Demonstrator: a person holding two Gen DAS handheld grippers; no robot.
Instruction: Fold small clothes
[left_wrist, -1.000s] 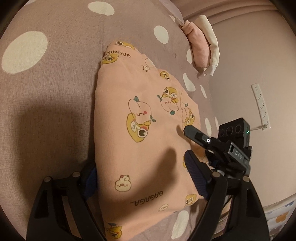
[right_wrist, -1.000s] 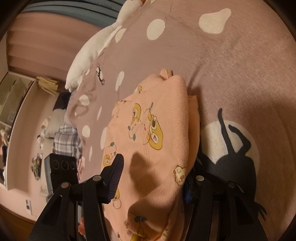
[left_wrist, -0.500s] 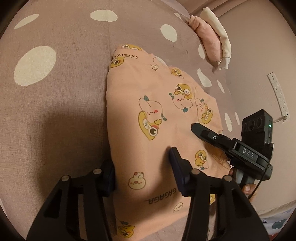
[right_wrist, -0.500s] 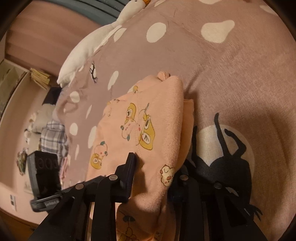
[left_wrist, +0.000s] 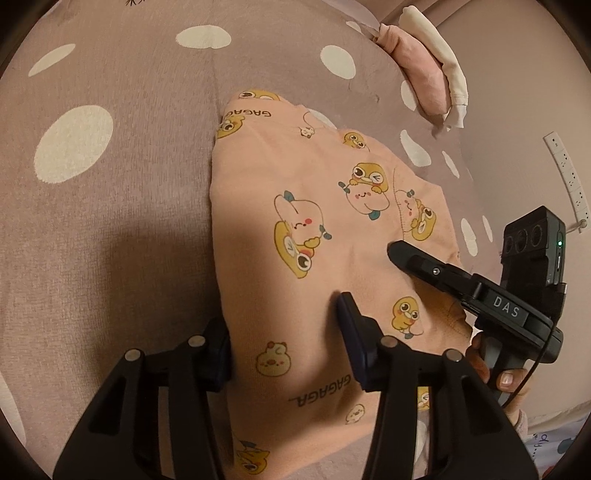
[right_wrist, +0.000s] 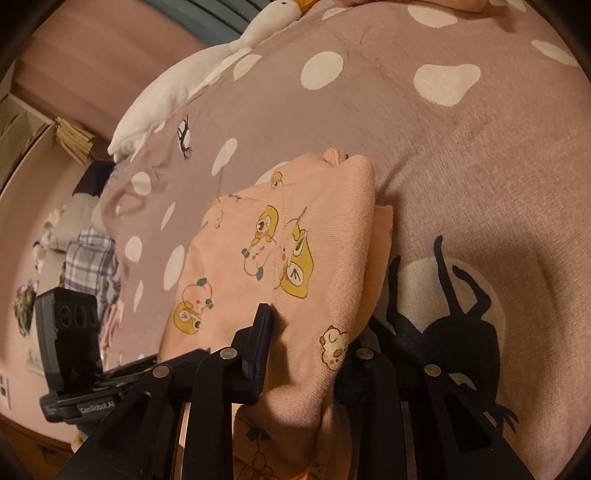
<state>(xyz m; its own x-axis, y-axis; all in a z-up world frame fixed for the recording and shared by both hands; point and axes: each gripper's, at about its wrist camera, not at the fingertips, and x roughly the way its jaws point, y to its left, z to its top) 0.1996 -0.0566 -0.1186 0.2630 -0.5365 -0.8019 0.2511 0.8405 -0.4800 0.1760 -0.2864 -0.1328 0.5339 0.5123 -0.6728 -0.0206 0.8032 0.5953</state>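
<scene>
A folded peach garment (left_wrist: 295, 236) printed with yellow cartoon ducks lies on the mauve bedspread; it also shows in the right wrist view (right_wrist: 288, 266). My left gripper (left_wrist: 284, 332) straddles the garment's near left edge, jaws partly closed around a thick fold of it. My right gripper (right_wrist: 306, 350) straddles the garment's opposite near edge the same way, and it shows in the left wrist view (left_wrist: 406, 258) on the garment's right side. The lower finger of each gripper is hidden by cloth.
The bedspread (left_wrist: 110, 206) has white dots and a black cat print (right_wrist: 450, 325). A pink and white pillow (left_wrist: 432, 85) lies at the bed's far right corner. A white goose plush (right_wrist: 192, 85) lies along the far edge. A power strip (left_wrist: 569, 177) hangs on the wall.
Both grippers have narrowed around the garment's near edges and drawn back. The garment has settled flatter on the bed.
</scene>
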